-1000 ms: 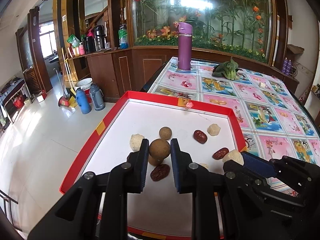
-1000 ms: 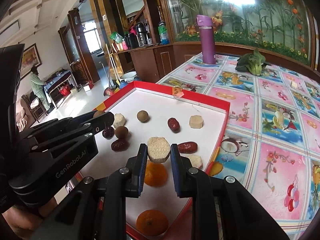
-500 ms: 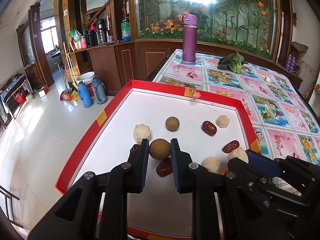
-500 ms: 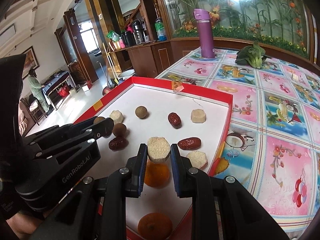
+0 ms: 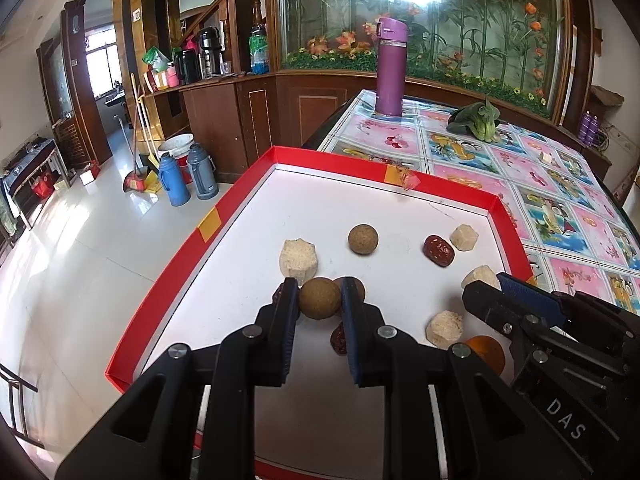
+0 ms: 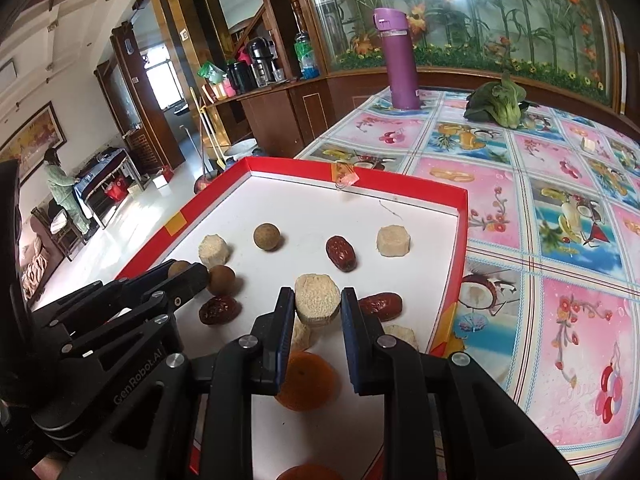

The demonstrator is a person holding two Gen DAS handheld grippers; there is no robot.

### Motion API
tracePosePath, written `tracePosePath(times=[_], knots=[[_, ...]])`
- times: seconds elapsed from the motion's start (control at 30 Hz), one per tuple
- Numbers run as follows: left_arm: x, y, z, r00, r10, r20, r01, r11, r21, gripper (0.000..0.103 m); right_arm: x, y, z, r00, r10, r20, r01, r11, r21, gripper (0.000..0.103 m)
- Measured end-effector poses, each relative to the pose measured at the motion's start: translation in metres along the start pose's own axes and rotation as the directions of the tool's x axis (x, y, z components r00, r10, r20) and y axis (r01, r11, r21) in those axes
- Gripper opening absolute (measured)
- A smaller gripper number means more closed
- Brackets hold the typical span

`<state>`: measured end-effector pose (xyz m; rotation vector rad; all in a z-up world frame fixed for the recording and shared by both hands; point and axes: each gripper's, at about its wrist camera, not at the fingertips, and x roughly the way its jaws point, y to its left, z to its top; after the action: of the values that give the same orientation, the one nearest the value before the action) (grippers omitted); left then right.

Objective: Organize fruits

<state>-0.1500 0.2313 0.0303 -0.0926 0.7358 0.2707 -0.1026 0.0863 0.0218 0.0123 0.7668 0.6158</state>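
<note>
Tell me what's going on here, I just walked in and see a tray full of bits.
A person is sorting fruit in a red-rimmed tray with two handheld grippers. The left gripper is shut on a brown round fruit; the right gripper is shut on a pale cut chunk. Red dates, more pale chunks, brown balls and oranges lie scattered on the tray floor.
</note>
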Motion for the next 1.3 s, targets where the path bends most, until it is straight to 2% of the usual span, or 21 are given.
tracePosePath(times=[0.43, 0.5, 0.57, 0.93, 1.17, 1.3], knots=[[0.005, -0.004, 0.000, 1.000, -0.012, -0.005, 0.012, 1.000, 0.016, 0.026, 0.009, 0.002, -0.003, 0.999, -0.019, -0.027, 0.018, 1.000, -0.023, 0.024], [0.005, -0.005, -0.001, 1.000, -0.009, -0.012, 0.009, 1.000, 0.018, 0.036, 0.006, 0.002, -0.004, 0.999, -0.030, -0.018, 0.029, 0.999, -0.030, 0.032], [0.003, -0.004, -0.001, 1.000, -0.001, -0.005, 0.001, 1.000, 0.011, 0.047, 0.002, 0.000, -0.004, 0.999, -0.041, -0.001, 0.041, 0.999, -0.035, 0.035], [-0.035, -0.008, 0.007, 0.996, 0.006, 0.092, -0.006, 1.000, 0.002, 0.080, -0.037, -0.015, 0.002, 0.993, -0.064, 0.103, 0.066, 0.998, -0.011, 0.045], [-0.073, -0.013, 0.010, 0.981, 0.028, 0.190, -0.025, 1.000, -0.014, 0.103, -0.062, -0.022, -0.001, 0.984, -0.073, 0.165, 0.074, 0.997, -0.003, 0.051], [-0.092, -0.020, 0.010, 0.969, 0.059, 0.241, -0.060, 0.998, -0.003, 0.103, -0.075, -0.025, -0.007, 0.978, -0.075, 0.196, 0.081, 0.997, -0.021, 0.056]])
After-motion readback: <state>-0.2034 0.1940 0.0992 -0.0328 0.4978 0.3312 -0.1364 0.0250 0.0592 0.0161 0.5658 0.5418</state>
